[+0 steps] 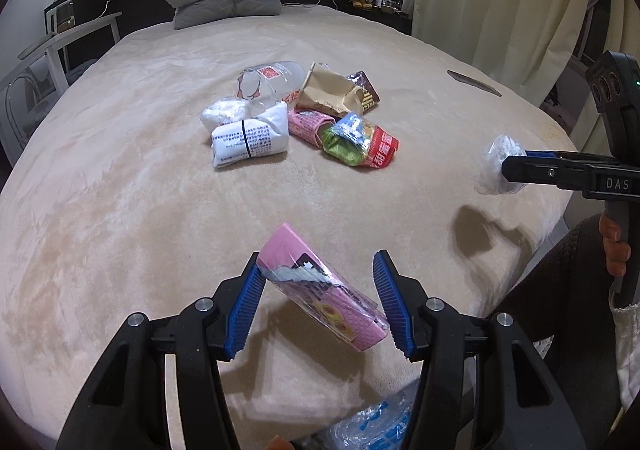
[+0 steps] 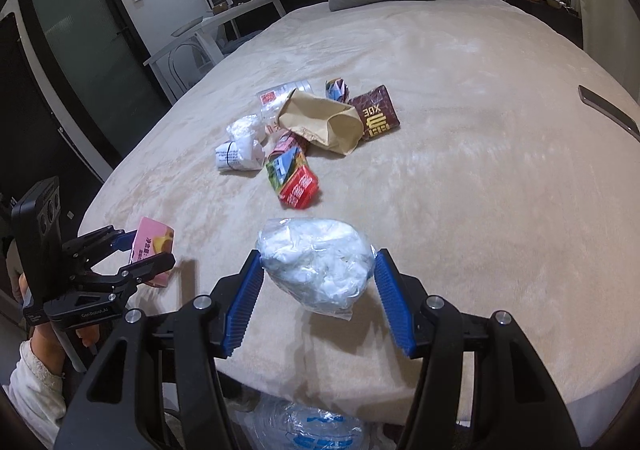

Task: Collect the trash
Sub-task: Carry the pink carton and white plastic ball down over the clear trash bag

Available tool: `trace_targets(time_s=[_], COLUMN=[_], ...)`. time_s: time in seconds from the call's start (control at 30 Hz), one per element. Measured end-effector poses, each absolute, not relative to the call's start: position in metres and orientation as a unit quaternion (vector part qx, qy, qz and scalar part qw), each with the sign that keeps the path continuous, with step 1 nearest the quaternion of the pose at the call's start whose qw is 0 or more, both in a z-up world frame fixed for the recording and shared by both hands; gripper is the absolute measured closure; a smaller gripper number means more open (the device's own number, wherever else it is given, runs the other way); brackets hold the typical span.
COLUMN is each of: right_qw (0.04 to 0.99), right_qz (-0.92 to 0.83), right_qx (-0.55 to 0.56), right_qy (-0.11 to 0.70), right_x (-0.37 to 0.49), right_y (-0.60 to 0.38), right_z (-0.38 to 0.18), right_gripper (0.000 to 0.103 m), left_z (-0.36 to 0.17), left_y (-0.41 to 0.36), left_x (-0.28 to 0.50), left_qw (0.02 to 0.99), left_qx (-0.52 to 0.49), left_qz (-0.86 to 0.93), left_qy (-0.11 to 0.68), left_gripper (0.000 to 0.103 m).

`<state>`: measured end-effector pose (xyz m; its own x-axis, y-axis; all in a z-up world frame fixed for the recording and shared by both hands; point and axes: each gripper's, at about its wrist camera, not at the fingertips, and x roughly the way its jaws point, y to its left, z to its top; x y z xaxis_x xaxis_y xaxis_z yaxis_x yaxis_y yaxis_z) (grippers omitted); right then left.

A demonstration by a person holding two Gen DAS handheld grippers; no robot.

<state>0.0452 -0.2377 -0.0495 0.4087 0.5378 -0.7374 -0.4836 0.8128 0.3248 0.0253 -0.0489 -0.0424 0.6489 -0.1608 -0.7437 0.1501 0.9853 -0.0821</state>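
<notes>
The pink carton (image 1: 320, 290) hung tilted between the blue pads of the left tool (image 1: 320, 304), pinched across its length, with torn clear film and a strip of tape trailing off it. It looked light and thin-walled, so a harder squeeze would likely have dented it, and the loose film looked slippery; a hold across the bare cardboard faces seemed safer than one over the film.

The clear bag of crumpled white tissue (image 2: 316, 266) sat between the pads of the right tool (image 2: 316, 298), which pressed into its 2 sides. It looked nearly weightless and soft, likely to give and slide in its slick skin, so a hold deep across the bulk suited it better than one at a loose corner.

Both pieces were held above the near part of the bed (image 2: 480, 169), close to its edge. Below that edge a clear plastic bag with blue print (image 2: 308, 430) lay open, probably the place for the trash.

Farther up the bed the rest lay in a loose heap: a banded white packet (image 1: 248, 139), a brown paper bag (image 1: 328, 91), a flattened clear bottle (image 1: 268, 83), a red and green wrapper (image 1: 360, 143) and a dark brown wrapper (image 2: 376, 113). All looked light and crushable; the bottle seemed the springiest and most likely to slip.
</notes>
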Motion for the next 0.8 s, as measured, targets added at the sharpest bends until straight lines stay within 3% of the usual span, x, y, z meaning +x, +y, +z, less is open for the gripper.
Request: trace_targets(time_s=[0.5,0.8], right_qw=[0.818,0.787], right_qz=[0.316,0.303], right_qx=[0.034,0.033], right_qy=[0.479,0.537], right_x=[-0.037,-0.060], right_y=[-0.248,-0.236], right_z=[-0.085,-0.121], right_gripper=[0.046,0.046], left_z=[-0.073,-0.100], left_y=[-0.070,-0.086], left_x=[-0.053,-0.074], left_qw=[0.902,0.882], left_qx=[-0.036,-0.056], left_qz=[-0.073,-0.068], left_qy=[0.425,0.462], left_gripper=[0.048,0.048])
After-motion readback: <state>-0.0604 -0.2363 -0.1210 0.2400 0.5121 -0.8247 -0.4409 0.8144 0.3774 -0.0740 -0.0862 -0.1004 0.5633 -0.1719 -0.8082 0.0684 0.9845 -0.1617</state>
